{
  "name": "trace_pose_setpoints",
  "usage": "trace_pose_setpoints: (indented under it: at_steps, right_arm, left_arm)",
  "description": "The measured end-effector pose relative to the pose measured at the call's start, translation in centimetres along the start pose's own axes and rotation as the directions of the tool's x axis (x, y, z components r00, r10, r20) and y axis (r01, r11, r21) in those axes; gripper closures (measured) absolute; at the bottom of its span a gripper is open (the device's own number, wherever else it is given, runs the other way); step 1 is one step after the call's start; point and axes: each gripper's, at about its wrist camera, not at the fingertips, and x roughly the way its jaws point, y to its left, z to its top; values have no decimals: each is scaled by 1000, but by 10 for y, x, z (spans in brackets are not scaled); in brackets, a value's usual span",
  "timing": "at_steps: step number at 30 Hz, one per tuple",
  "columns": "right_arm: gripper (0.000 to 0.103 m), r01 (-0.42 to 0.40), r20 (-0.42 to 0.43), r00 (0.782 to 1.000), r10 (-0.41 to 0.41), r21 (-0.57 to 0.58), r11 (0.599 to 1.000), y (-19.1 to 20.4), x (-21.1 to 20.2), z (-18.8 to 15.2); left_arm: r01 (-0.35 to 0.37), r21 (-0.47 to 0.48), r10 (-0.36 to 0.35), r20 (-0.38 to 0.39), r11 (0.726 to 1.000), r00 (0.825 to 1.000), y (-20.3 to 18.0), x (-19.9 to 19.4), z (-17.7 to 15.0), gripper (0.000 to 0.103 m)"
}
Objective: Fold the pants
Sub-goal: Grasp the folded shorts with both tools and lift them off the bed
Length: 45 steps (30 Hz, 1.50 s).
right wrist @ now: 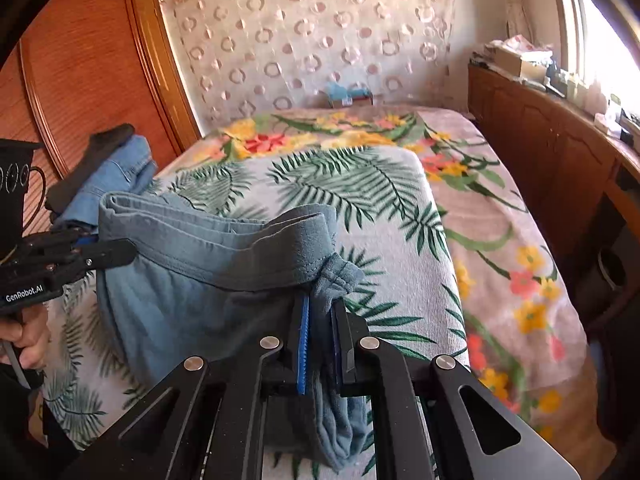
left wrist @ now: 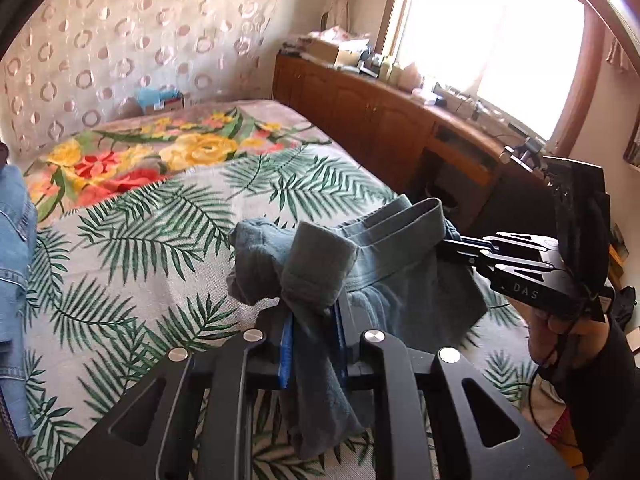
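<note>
Blue-grey pants [left wrist: 372, 256] held up over palm-print bed cover [left wrist: 160, 240], bunched. L gripper [left wrist: 314, 320] & R gripper [right wrist: 320, 332] both clamped on waistband ends. Fold barely begun; laying flat, folding left.

We are in a home bedroom: a bed [right wrist: 400, 208] under patterned blankets, a wooden wardrobe [right wrist: 92, 64], a cluttered cabinet [left wrist: 360, 104] below a sunlit window [left wrist: 492, 28].

Both grippers are black, with slotted linkage arms, round silver pivot screws and blue ribbed pads. The left gripper [right wrist: 116, 252] bears white "GenRobot.AI" lettering; the right gripper [left wrist: 452, 245] bears "DAS". A dark sleeve [left wrist: 600, 380], possibly black, covers the arm. Thin dark cable beside it.
</note>
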Motion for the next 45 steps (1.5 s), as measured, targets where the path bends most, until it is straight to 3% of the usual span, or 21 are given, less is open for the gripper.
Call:
trace_pose_setpoints:
  at_steps: [23,32,45]
  right_arm:
    - [95,-53,179,981,71,-100,994,49,-50,0]
    - [95,-78,194,975,109,-163,984,65,-38,0]
    - [95,-109,176,972,154,-241,964,85,-9,15]
  left_arm:
    - [-76,50,65,195,996,979,6,-98,9,85]
    - [-118,28,108,233,993,966,30,-124,-2,85]
    - [-167,-33,170,239,985,956,70,-132,-15,85]
